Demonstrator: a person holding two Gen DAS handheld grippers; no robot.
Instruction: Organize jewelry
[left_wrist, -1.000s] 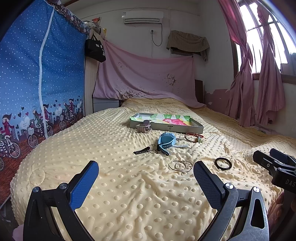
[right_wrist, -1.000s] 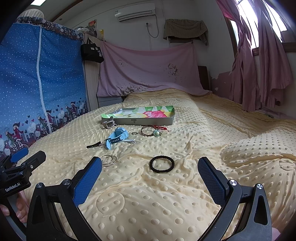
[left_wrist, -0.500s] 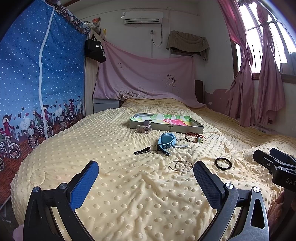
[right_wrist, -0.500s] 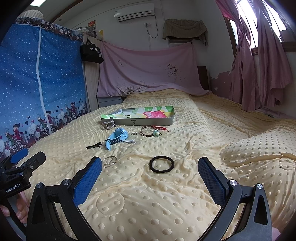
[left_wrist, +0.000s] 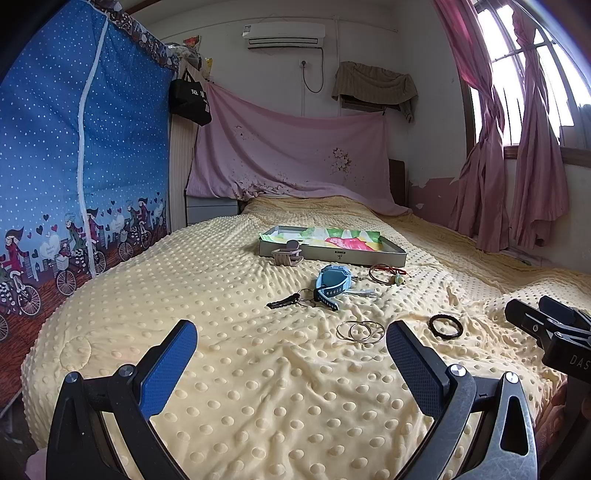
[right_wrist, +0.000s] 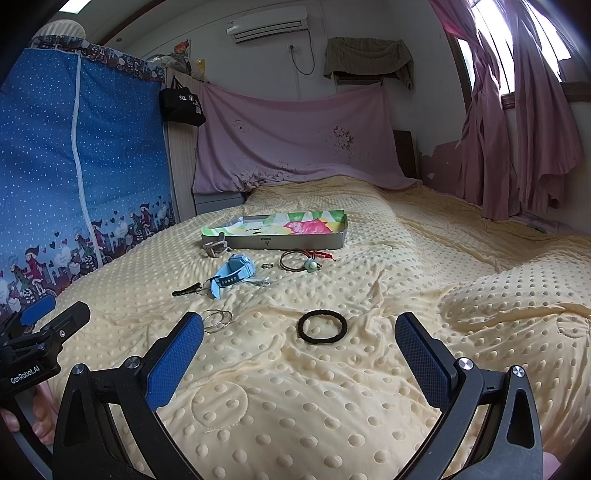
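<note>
Two grippers hover wide open and empty over the yellow bedspread. Beyond the right gripper, between its fingers, lies the black hair tie. Gold bangles lie just inside the left gripper's right finger; farther ahead sits the tray.

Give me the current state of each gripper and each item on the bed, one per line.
left gripper: jaws open, empty
right gripper: jaws open, empty
tray: open, on the blanket, no jewelry visible inside
black hair tie: flat, loose
thin bangles: overlapping, flat
blue watch: on its side, strap spread
hair claw: against tray's front wall
cord bracelet: loose, beside tray
</note>
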